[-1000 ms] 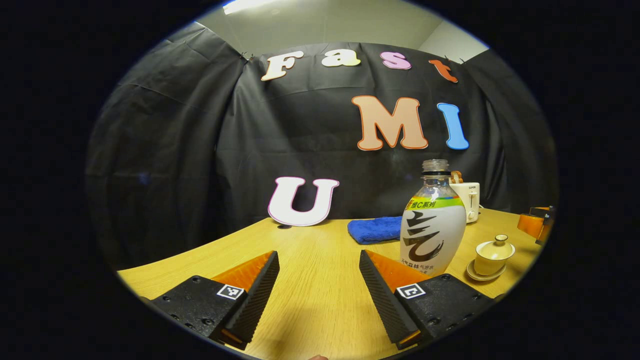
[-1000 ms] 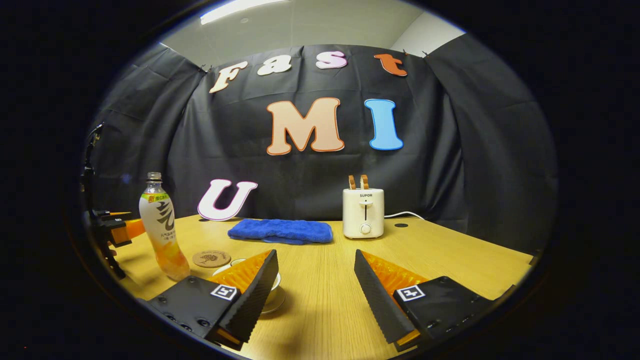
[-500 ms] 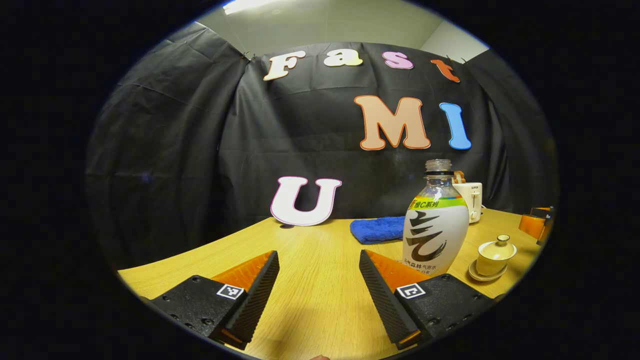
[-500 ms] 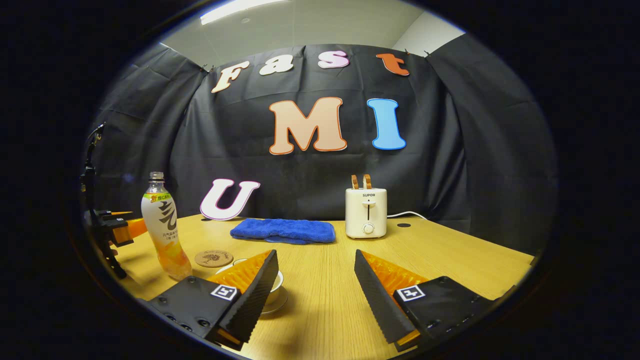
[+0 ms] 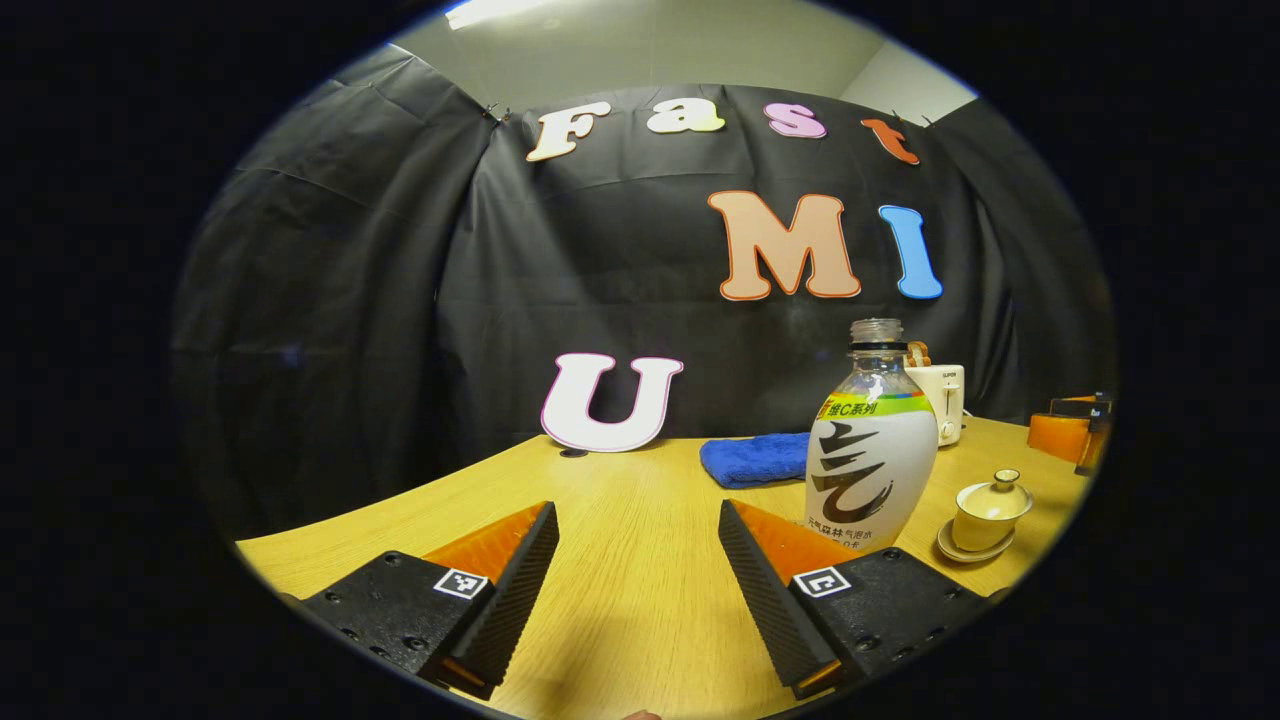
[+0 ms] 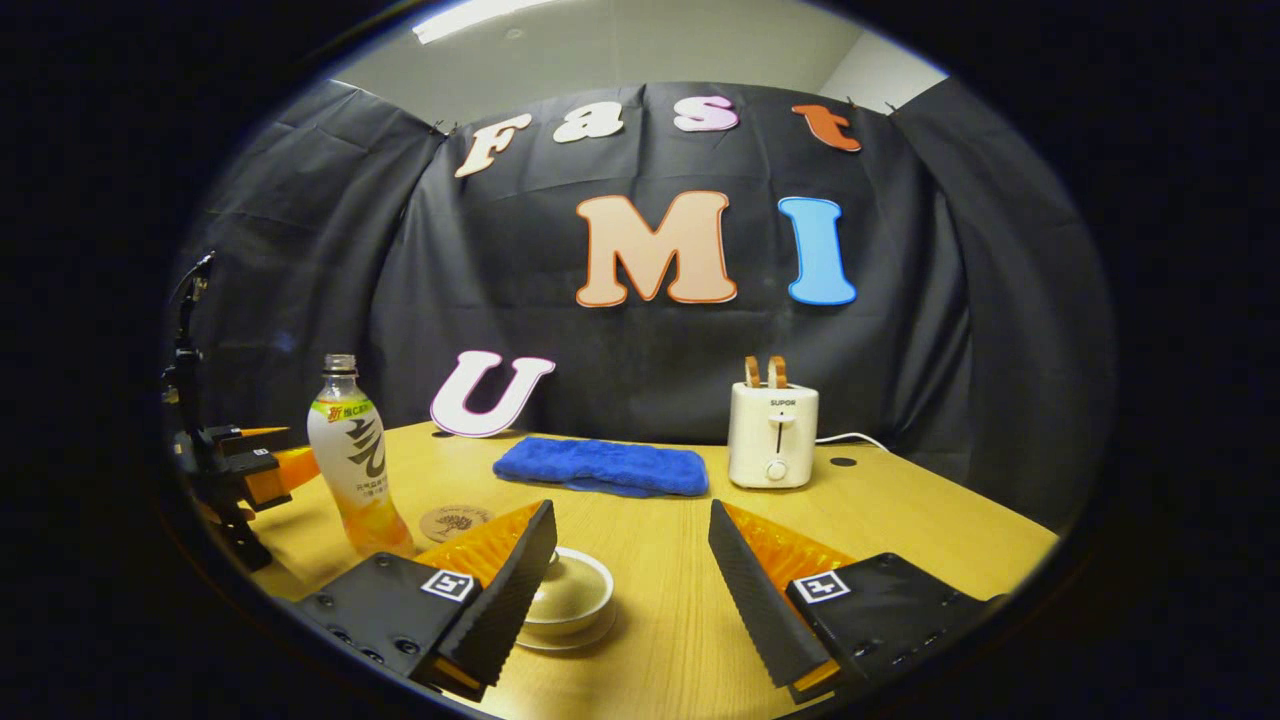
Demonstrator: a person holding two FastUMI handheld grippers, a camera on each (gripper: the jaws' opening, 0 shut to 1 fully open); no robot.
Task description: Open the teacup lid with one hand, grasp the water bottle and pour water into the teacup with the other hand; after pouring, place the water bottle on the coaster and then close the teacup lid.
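The water bottle (image 5: pixel 870 445), uncapped, with a white label and orange drink, stands on the wooden table just right of my left gripper (image 5: pixel 637 510), which is open and empty. A cream teacup (image 5: pixel 990 512) sits lidded on its saucer to the right of the bottle. In the right gripper view, my right gripper (image 6: pixel 630 507) is open, and the teacup (image 6: pixel 575 592) lies low beside its left finger, partly hidden by it. The bottle (image 6: pixel 355 465) and a round cork coaster (image 6: pixel 455 522) stand to the left, with the left gripper (image 6: pixel 245 465) beyond.
A folded blue towel (image 6: pixel 600 465) and a white toaster (image 6: pixel 772 435) with its cable sit at the back of the table (image 6: pixel 900 520). The towel (image 5: pixel 755 458) and toaster (image 5: pixel 942 400) also lie behind the bottle in the left gripper view.
The right gripper has swung left and drawn nearer the teacup, which now shows more fully beside its left finger. The left gripper has barely moved.
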